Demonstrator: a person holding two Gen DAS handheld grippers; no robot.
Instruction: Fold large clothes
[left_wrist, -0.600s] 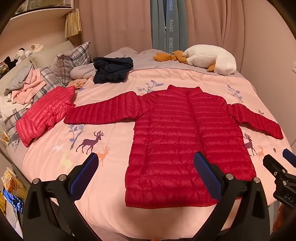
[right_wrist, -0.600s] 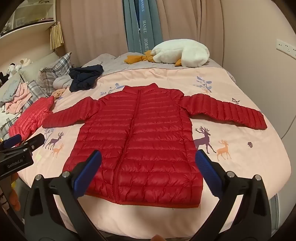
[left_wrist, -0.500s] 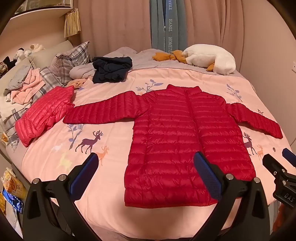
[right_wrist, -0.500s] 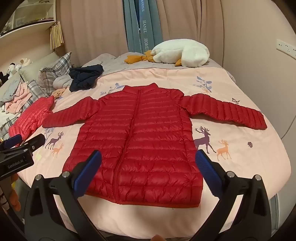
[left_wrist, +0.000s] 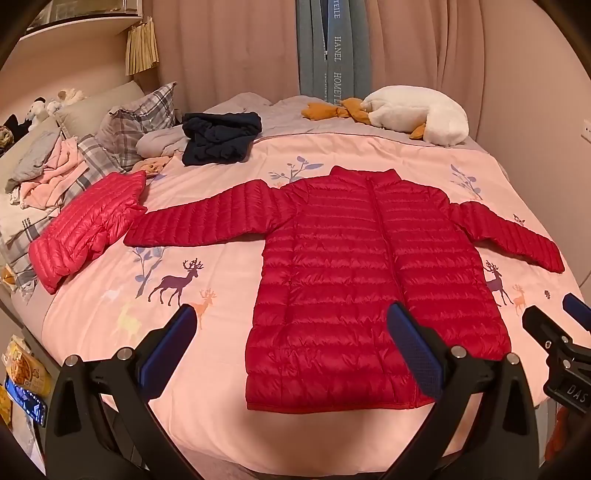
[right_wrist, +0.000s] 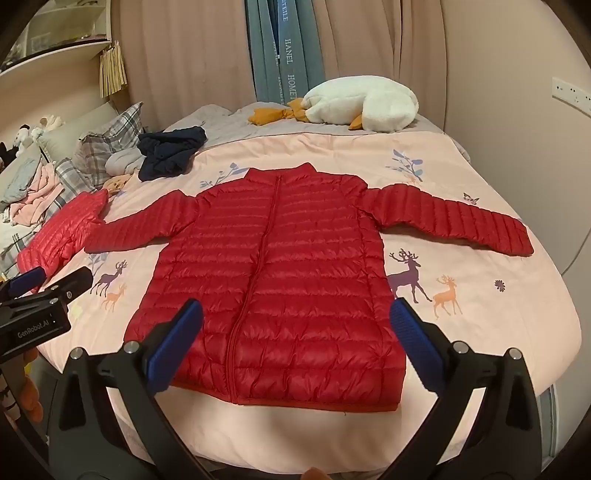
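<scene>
A red puffer jacket (left_wrist: 365, 273) lies flat and face up on the pink bedspread (left_wrist: 207, 266), zipped, both sleeves spread out to the sides; it also shows in the right wrist view (right_wrist: 273, 280). My left gripper (left_wrist: 295, 350) is open and empty, held above the bed's near edge by the jacket's lower left hem. My right gripper (right_wrist: 295, 347) is open and empty above the hem's middle. Each gripper shows at the edge of the other's view.
A folded lighter red jacket (left_wrist: 85, 229) lies at the bed's left. A dark navy garment (left_wrist: 218, 138), plaid pillows (left_wrist: 136, 125) and a pile of pink clothes (left_wrist: 48, 173) lie at the back left. A white plush goose (left_wrist: 417, 118) lies at the back.
Both views have barely shifted. The jacket lies as before and both grippers stay open.
</scene>
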